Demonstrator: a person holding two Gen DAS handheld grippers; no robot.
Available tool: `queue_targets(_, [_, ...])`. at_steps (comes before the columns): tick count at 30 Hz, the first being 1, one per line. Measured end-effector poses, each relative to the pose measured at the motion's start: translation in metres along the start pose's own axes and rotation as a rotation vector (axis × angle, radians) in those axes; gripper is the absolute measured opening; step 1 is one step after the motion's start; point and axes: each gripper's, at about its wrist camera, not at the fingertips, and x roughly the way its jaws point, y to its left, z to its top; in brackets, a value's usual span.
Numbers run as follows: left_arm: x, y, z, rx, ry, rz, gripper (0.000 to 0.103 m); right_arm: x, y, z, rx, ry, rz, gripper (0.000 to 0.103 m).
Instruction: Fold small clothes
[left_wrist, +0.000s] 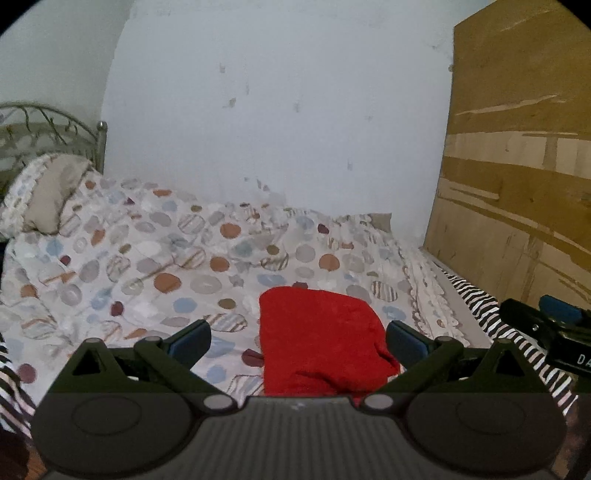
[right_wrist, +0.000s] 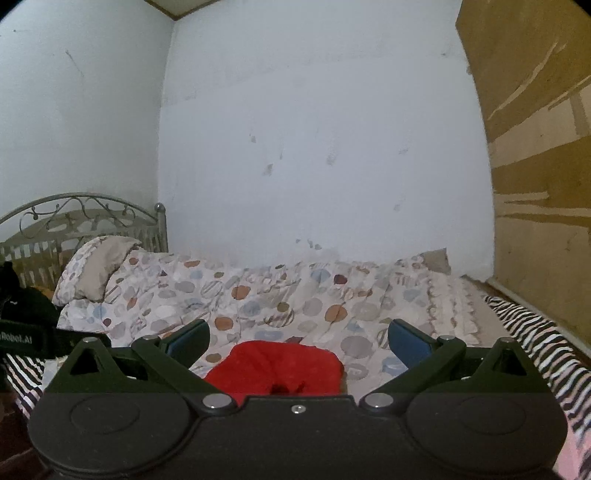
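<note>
A folded red garment (left_wrist: 317, 339) lies on the spotted bedspread (left_wrist: 147, 266) near the bed's front edge. My left gripper (left_wrist: 297, 341) hovers above and behind it, open, with nothing between its blue pads (left_wrist: 190, 341). In the right wrist view the red garment (right_wrist: 280, 369) shows low in the middle, partly hidden by the gripper body. Above it my right gripper (right_wrist: 297, 341) is open wide and empty. The right gripper (left_wrist: 554, 332) also appears at the right edge of the left wrist view, and part of the left gripper (right_wrist: 33, 332) at the left edge of the right wrist view.
A pillow (left_wrist: 44, 195) lies at the head of the bed by a metal headboard (right_wrist: 81, 221). A zebra-striped sheet (left_wrist: 491, 325) runs along the bed's right side. A brown wooden board (left_wrist: 517, 184) stands to the right against the pale wall (right_wrist: 314, 147).
</note>
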Motion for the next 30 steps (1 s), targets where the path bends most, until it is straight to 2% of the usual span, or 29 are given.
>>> queue_targets(7, [-0.045,0.003,-0.029,0.029,-0.024,0.025,0.103,-0.056,0.018,-0.019,-0.032,-0.020,-0.021,0.103])
queue_targets(13, [-0.064,0.010,-0.060,0.027,-0.011,0.027,0.103,-0.090,0.034,-0.045,-0.063,-0.012,-0.031,0.103])
queue_targets(22, [-0.069,0.023,-0.104,0.029,0.023,0.045,0.103,-0.111,0.045,-0.090,-0.060,0.048,-0.053,0.103])
queue_targets(30, [-0.061,0.030,-0.122,0.014,0.076,0.052,0.103,-0.111,0.045,-0.114,-0.037,0.132,-0.066,0.103])
